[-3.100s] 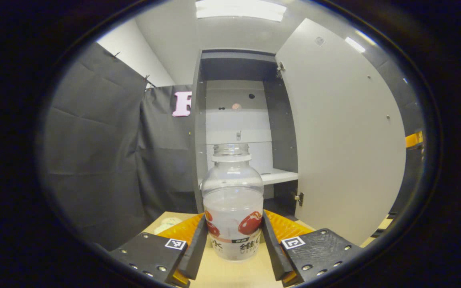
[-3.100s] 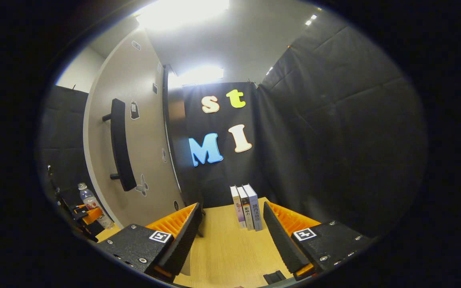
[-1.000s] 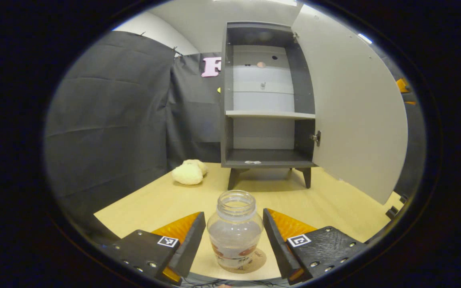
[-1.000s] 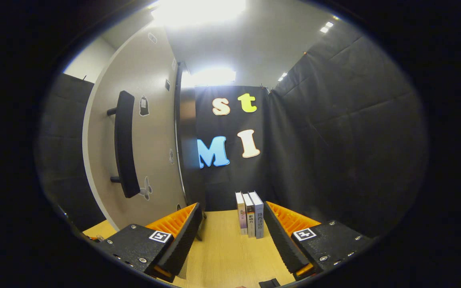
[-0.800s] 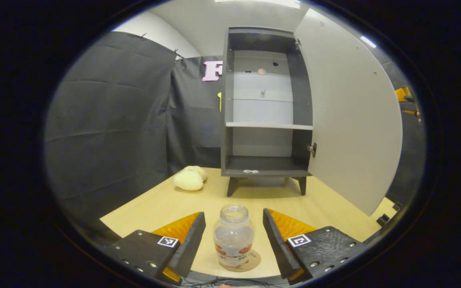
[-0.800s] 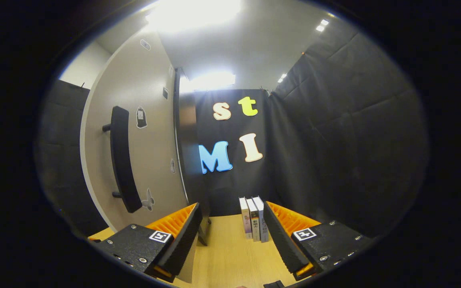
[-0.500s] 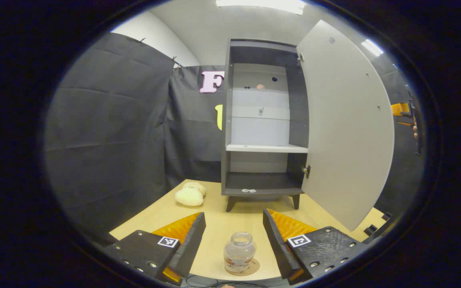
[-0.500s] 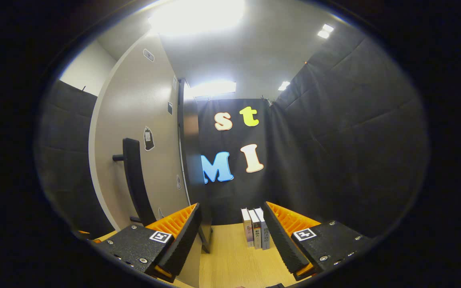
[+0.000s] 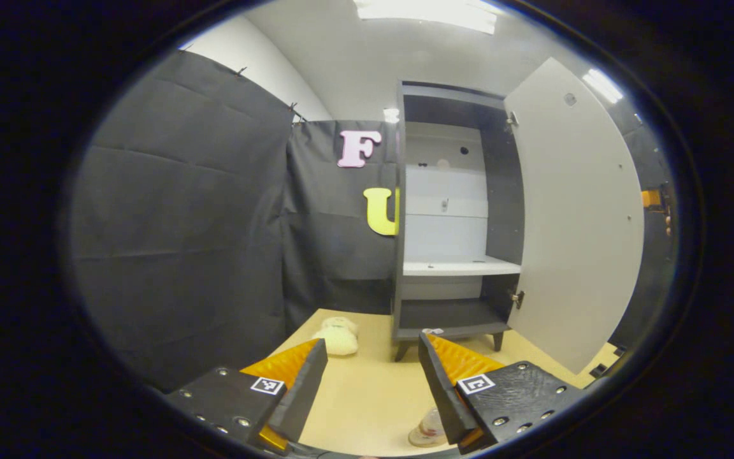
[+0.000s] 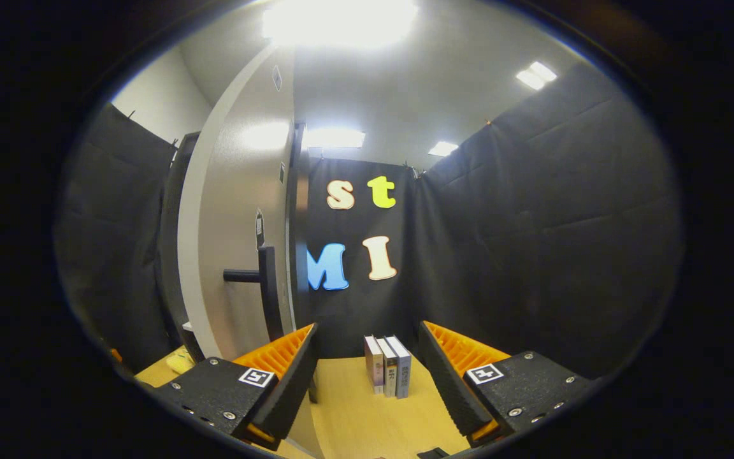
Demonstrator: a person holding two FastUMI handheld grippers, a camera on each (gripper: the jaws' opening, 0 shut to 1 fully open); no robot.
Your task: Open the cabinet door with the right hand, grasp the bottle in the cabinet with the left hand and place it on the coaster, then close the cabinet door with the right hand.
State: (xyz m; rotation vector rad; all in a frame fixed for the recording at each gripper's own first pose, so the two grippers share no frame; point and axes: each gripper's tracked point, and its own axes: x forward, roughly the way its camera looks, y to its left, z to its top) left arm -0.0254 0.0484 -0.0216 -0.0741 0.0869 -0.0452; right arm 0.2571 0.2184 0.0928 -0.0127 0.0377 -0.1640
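Observation:
The clear bottle [image 9: 425, 433] with a red-printed label stands upright on the table at the bottom of the left gripper view, partly behind one finger; I cannot make out the coaster under it. My left gripper [image 9: 372, 376] hangs above and behind it, open and empty. The dark cabinet [image 9: 446, 210] stands beyond with its pale door [image 9: 580, 217] swung wide. In the right gripper view the door [image 10: 233, 210] is seen nearly edge-on, its black bar handle [image 10: 269, 290] just left of my right gripper [image 10: 367, 376], which is open and holds nothing.
A cream plush toy [image 9: 336, 338] lies on the wooden table [image 9: 367, 395] left of the cabinet's legs. Three books [image 10: 387, 375] stand upright against the black cloth wall ahead of the right gripper. The cabinet's white shelf [image 9: 459, 268] is bare.
The left gripper set the bottle down, opened, then rose and drew back, veering left. The right gripper swung toward the door's edge, bringing the handle closer.

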